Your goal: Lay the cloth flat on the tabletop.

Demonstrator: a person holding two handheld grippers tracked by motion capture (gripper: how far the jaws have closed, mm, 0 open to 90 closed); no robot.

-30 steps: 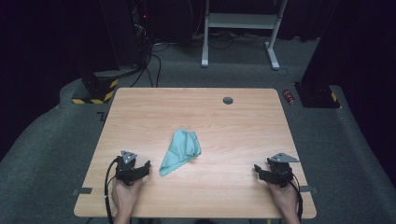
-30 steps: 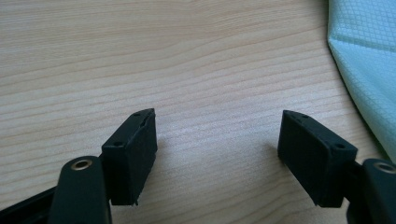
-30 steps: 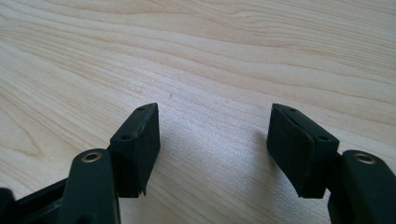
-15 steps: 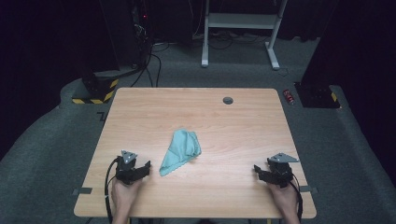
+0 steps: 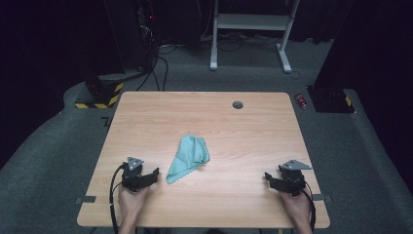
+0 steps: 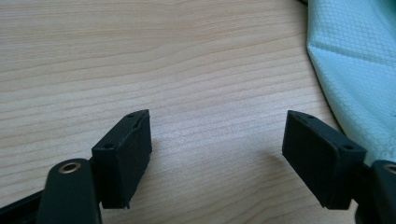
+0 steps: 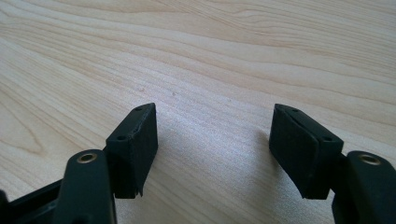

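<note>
Seen from above, a wooden table (image 5: pixel 146 117) holds a crumpled teal cloth (image 5: pixel 188 157) near its middle, slightly toward the near edge. A person's hands come in from the bottom, each holding a black two-jaw tool. The left tool (image 5: pixel 155 173) rests at about eight o'clock from the cloth, just beside its lower tip but not touching it. Its jaws have just been opening and stand wide apart with only bare wood between them; in the left gripper view the cloth (image 6: pixel 359 60) lies at about two o'clock, past the right jaw. The right tool (image 5: pixel 267 177) sits well apart, at about four o'clock from the cloth, also released, jaws spread over bare wood (image 7: pixel 210 60).

Likely the next move is a pinch on the cloth. Because the fabric is thin and bunched, the left tool could catch only a top fold or slide the cloth away rather than lift it. Closing too far from the edge might grip nothing.
</note>
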